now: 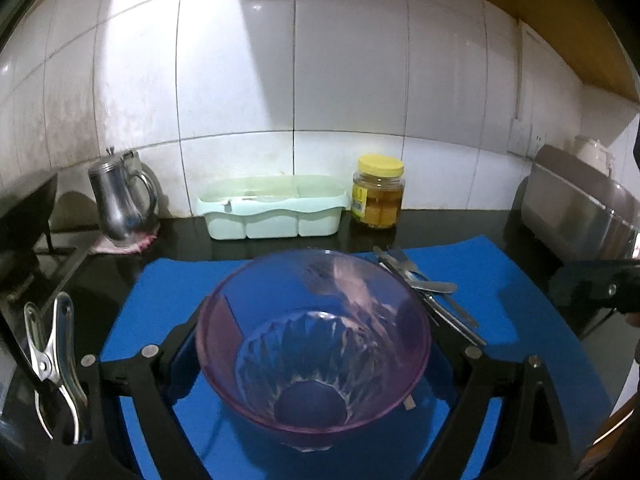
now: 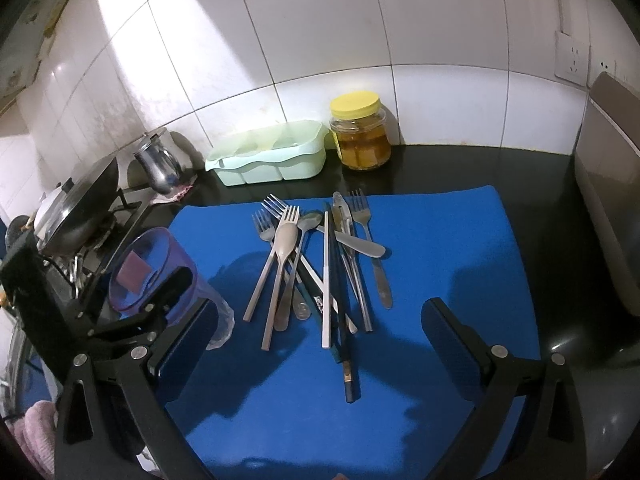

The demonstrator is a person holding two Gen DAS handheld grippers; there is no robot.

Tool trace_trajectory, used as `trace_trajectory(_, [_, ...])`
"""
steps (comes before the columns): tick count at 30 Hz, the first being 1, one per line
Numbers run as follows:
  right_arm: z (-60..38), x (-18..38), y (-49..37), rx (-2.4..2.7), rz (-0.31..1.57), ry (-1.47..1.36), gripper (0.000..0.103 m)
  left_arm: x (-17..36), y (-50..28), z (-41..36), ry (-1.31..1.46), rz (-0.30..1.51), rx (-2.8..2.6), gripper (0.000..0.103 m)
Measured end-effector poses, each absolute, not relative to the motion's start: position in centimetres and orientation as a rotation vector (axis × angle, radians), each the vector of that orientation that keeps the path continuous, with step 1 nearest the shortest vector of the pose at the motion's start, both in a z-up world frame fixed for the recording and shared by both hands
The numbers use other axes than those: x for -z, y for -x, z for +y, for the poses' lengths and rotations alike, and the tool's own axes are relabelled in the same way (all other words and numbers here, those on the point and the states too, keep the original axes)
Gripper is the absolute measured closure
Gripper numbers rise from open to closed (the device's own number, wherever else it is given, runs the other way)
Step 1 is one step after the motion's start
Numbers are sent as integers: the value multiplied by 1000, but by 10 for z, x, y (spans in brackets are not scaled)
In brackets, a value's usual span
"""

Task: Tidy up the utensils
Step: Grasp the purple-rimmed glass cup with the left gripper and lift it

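Note:
My left gripper [image 1: 314,354] is shut on a clear purple plastic cup [image 1: 314,344], tilted so its mouth faces the camera; the cup is empty. In the right wrist view the cup [image 2: 154,270] is held above the left edge of the blue mat [image 2: 440,232]. A pile of utensils [image 2: 316,264] lies on the mat's middle: forks, spoons, a butter knife and chopsticks. In the left wrist view part of the pile [image 1: 428,290] shows to the right of the cup. My right gripper [image 2: 320,332] is open and empty, above the near end of the pile.
A mint green divided container [image 1: 272,208] and a yellow-lidded jar [image 1: 378,192] stand against the tiled wall. A steel pot [image 1: 120,200] and a stove with a pan [image 2: 80,208] are at the left. A grey appliance [image 2: 608,208] stands at the right.

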State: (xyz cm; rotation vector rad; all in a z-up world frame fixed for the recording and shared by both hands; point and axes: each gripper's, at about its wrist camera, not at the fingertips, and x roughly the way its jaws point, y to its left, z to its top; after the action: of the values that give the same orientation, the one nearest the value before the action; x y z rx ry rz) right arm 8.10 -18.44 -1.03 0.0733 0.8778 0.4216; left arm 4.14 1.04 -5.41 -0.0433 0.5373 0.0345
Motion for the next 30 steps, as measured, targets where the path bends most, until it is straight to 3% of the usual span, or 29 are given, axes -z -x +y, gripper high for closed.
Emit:
trace_trajectory(15, [-171,13,-84,-441,894,-34,0,76,-37,7,4,475,-49,14])
trace_trajectory(30, [-167,12,-83,-469,887,-24,1,81,-44,6,12,524,-25,15])
